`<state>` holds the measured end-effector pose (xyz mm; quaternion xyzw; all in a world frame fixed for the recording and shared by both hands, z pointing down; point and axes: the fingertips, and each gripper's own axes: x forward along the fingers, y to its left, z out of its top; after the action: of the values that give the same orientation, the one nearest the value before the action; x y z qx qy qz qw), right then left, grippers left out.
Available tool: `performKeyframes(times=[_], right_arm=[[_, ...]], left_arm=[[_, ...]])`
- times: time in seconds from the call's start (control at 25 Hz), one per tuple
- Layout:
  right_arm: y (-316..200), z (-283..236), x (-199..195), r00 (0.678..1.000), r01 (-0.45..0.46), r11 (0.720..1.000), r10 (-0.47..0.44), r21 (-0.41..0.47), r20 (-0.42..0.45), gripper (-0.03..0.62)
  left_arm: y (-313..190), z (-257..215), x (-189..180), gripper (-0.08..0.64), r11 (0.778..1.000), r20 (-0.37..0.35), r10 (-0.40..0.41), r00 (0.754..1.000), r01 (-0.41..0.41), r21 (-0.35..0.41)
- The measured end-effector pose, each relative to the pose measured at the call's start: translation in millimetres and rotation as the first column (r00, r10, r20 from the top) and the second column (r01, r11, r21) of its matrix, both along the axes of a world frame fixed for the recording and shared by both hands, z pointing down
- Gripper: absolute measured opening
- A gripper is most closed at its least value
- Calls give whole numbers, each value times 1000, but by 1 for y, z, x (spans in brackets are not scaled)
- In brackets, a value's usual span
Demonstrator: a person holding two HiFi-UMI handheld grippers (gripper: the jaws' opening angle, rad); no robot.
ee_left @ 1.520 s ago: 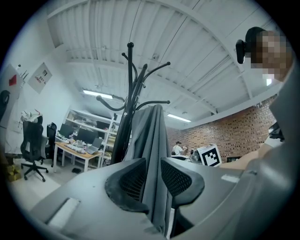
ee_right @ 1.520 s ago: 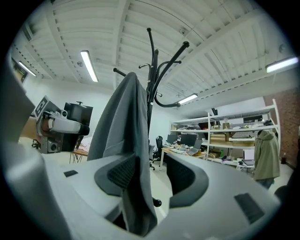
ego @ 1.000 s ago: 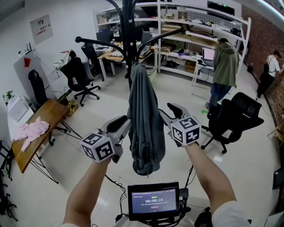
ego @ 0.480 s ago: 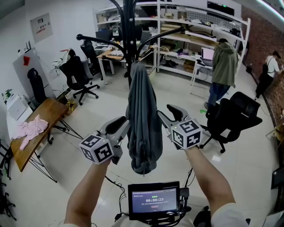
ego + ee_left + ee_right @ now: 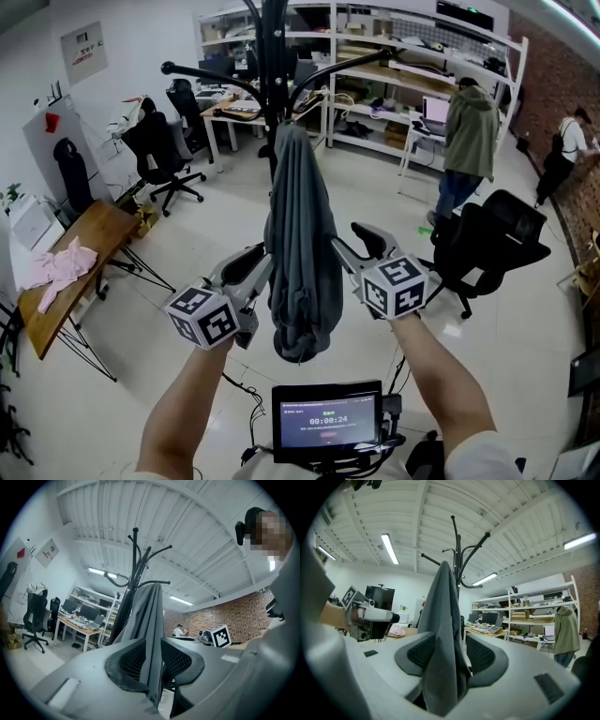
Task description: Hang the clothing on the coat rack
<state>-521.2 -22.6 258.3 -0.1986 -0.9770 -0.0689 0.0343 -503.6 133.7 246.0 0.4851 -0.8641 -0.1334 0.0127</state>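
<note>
Grey garment [image 5: 300,234] hanging from the coat rack [image 5: 273,56]. Below the rack, left gripper [image 5: 251,272] and right gripper [image 5: 361,246] fingers remain clenched on it, barely shifted; release apparently pending.

Long grey garment [image 5: 300,253] hangs folded lengthwise, lower end bunched; top apparently hooked on black coat rack [image 5: 274,56] arm.

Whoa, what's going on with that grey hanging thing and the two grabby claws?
A person holds a gripper in each hand. The left gripper and the right gripper both have their jaws closed on a grey garment, one on each side. The garment's top is up at the arms of the black coat rack, and neither gripper has let go.
</note>
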Motion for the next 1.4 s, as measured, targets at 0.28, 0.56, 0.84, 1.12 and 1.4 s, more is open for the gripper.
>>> performKeyframes(times=[0.28,0.56,0.84,1.12,1.4], right_arm=[[6,10,14,1000,-3,1000,4,17,-8,225],[6,22,30,999,-6,1000,5,-16,-38,225],[6,30,45,999,-3,999,1,-43,-43,186],[12,33,61,999,-3,1000,2,-23,-42,166],[14,33,74,999,-18,999,17,-28,-42,148]], left_arm=[[6,5,8,92,1000,-6,-4,1000,4,16],[10,8,17,92,1000,-10,-2,1000,2,20],[7,17,24,92,1000,-21,14,1000,-14,18],[3,20,38,91,1000,-18,25,1000,-25,10],[2,18,50,92,999,-5,33,999,-33,11]])
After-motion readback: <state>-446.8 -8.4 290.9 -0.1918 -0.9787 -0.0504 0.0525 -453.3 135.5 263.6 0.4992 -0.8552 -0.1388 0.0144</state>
